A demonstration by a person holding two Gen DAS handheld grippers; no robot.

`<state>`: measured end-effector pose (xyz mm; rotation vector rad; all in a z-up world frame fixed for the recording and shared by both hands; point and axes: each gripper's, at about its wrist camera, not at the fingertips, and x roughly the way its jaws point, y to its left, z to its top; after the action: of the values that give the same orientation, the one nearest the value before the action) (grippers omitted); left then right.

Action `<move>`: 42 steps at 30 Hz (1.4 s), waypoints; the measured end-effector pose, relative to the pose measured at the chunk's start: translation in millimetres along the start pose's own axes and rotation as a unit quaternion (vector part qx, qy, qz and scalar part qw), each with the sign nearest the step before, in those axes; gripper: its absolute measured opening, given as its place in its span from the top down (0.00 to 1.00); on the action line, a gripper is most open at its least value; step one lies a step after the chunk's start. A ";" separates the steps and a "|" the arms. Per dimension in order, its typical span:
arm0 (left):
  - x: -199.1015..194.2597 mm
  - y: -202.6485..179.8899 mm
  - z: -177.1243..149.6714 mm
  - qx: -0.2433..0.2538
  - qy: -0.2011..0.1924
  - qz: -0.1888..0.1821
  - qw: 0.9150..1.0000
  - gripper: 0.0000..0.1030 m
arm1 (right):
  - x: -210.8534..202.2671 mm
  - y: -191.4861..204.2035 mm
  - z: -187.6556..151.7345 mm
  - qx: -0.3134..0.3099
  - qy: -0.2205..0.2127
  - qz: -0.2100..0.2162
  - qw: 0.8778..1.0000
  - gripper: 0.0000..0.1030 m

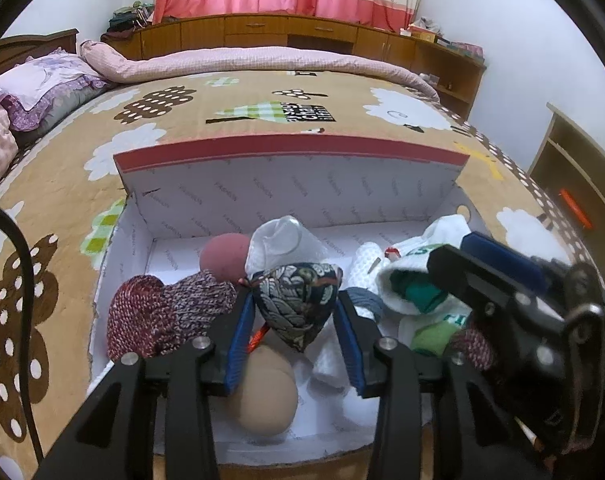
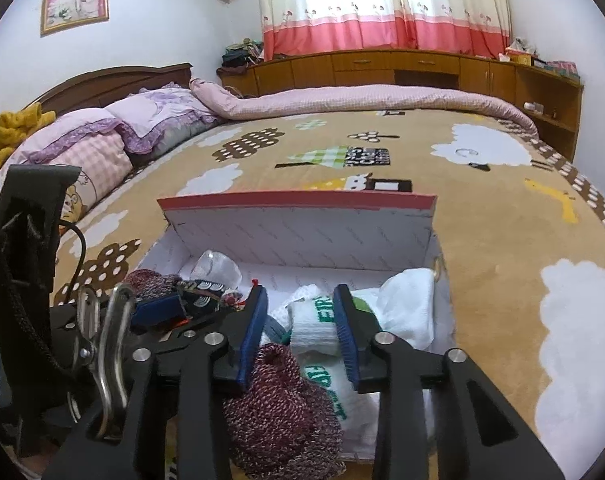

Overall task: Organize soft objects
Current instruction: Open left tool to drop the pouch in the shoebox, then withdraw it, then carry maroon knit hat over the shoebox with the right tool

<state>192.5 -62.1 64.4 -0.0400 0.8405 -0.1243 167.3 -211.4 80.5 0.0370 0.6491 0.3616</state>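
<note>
Most of the soft things already lie in the open box on the bed: a marled knit piece, pink and tan balls, white socks. The left gripper hangs over the box's near edge, its jaws closed on a dark patterned pouch not yet released. The right gripper is partly open around the white socks toward the box's right end, gripping nothing as far as I can judge, so little seems left.

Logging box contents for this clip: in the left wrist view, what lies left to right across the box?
Maroon knit piece → patterned pouch, between the left gripper's fingers → white-and-green cloth → right gripper.
</note>
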 end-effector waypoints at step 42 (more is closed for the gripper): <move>-86.5 13.2 -36.0 -0.022 -0.009 0.027 0.999 0.42 | -78.5 13.6 -55.3 0.005 0.042 0.011 0.999 0.49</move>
<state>109.8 -37.6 103.3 -0.0594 0.8255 -0.0555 72.2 -229.7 84.3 0.0386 0.7345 0.3837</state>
